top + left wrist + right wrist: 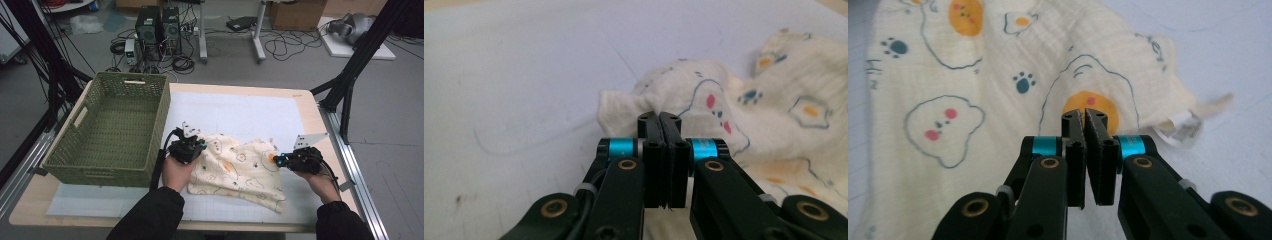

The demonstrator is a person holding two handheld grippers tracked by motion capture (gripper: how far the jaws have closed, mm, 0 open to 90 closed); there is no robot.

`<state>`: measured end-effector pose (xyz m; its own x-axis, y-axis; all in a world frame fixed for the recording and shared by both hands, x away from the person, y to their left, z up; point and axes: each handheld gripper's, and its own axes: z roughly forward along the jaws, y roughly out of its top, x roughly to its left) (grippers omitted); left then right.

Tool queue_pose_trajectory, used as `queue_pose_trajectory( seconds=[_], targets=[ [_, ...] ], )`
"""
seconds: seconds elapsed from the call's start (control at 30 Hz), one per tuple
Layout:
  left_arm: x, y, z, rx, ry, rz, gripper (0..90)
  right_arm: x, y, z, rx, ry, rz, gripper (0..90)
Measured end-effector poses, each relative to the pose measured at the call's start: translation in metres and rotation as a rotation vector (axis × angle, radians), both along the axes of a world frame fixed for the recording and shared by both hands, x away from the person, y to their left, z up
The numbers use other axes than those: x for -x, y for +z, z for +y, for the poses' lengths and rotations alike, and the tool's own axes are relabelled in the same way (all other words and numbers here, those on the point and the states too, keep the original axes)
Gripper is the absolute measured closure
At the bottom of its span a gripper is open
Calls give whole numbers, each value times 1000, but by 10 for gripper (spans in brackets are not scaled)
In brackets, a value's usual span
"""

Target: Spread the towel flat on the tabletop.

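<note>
My left hand-held gripper (194, 144) sits in the high view at the near-left corner of the cream printed cloth (240, 167), and its jaws are pinched shut on that corner. The right hand-held gripper (278, 160) is at the cloth's right edge, jaws likewise closed on the fabric. The cloth lies rumpled on the white mat (240, 112) that covers the bench (310, 107), near the front edge, between my two hands. A green woven basket (117, 127) stands on the bench to the left, just beside the left hand-held gripper and apart from the cloth.

In the left gripper view, I see the two black jaws of the left hand-held gripper (659, 117) pressed together, with a bunched fold of the cloth (774, 115) caught at their tips. The rest of the cloth spreads away to the right over the white mat (524, 75).

In the right gripper view, the right hand-held gripper (1083, 116) has its jaws drawn close, a thin slit between them, gripping the cloth (963, 75) at an orange round print. A small white label (1180, 122) sticks out at the cloth's edge to the right, and the mat (1228, 45) shows beyond it.
</note>
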<state>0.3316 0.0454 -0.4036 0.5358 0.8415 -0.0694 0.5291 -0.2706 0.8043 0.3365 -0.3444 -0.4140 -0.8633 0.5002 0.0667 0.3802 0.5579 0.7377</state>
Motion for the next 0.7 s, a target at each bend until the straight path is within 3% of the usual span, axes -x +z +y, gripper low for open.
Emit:
queue_pose_trajectory(
  seconds=[0.03, 0.1, 0.13, 0.23, 0.3, 0.33, 0.47, 0.57, 0.7],
  targets=[
    [0, 0, 0, 0, 0, 0, 884, 2, 0, 0, 8, 4, 1, 871],
    [3, -8, 5, 3, -11, 61, 883, 5, -2, 1, 21, 19, 11, 872],
    [3, -14, 5, -15, -22, 106, 882, 6, -4, 1, 26, 20, 23, 871],
    [-2, -26, 3, -14, -56, 197, 870, 3, -18, 2, 48, 30, 103, 869],
    [-2, -27, 3, 1, -59, 181, 828, 2, -22, 4, 59, 36, 121, 849],
    [-2, -25, 4, 23, -65, 173, 779, 2, -20, 3, 47, 39, 113, 832],
    [-4, -14, 4, 24, -83, 129, 690, -1, -8, -1, 12, 22, 87, 731],
    [-9, -7, 5, 60, -61, 104, 670, -10, 3, -6, -13, -37, 54, 696],
    [-19, -8, -1, 59, -6, 83, 622, -23, 1, -6, -9, -106, 39, 641]
  ],
)
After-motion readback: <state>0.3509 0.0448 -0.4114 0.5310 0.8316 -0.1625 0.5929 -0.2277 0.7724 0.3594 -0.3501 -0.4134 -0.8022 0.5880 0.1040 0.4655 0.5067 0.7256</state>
